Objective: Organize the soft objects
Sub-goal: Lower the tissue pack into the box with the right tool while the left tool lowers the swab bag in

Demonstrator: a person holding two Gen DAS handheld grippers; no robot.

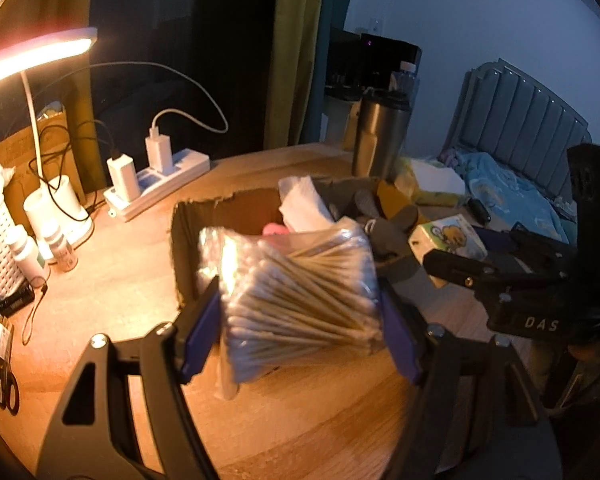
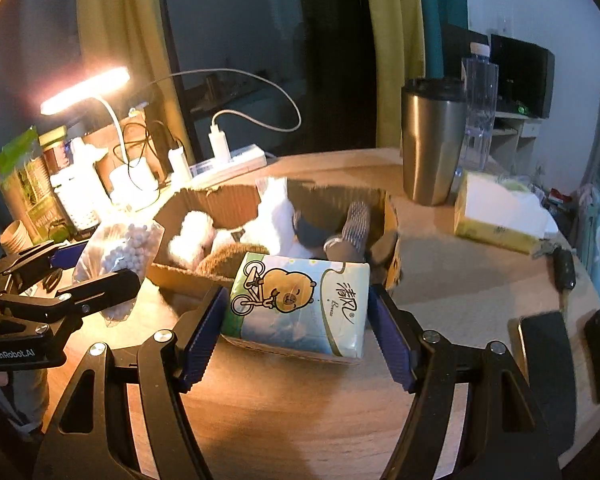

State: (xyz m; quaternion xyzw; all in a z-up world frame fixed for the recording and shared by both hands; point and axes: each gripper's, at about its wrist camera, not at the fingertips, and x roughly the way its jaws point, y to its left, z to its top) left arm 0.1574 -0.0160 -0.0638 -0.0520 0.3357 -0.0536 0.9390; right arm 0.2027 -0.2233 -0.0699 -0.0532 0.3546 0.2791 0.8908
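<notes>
pinching a light, crinkly bag of cotton swabs [image 1: 296,300] mid-body, the left gripper [image 1: 300,328] is hovering just before the cardboard box [image 1: 188,240]. squeezing a soft tissue pack [image 2: 300,304] by its sides, the right gripper [image 2: 296,332] is waiting at the box's near wall.

Wooden table [image 2: 440,248] with cardboard box [image 2: 220,204], tumbler [image 2: 432,140], power strip [image 1: 156,188].

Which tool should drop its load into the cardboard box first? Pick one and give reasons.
Right, narrowly. The right tool holds the tissue pack directly at the cardboard box near rim. The left tool also grips its cotton swab bag, but off toward the box's left corner.
</notes>
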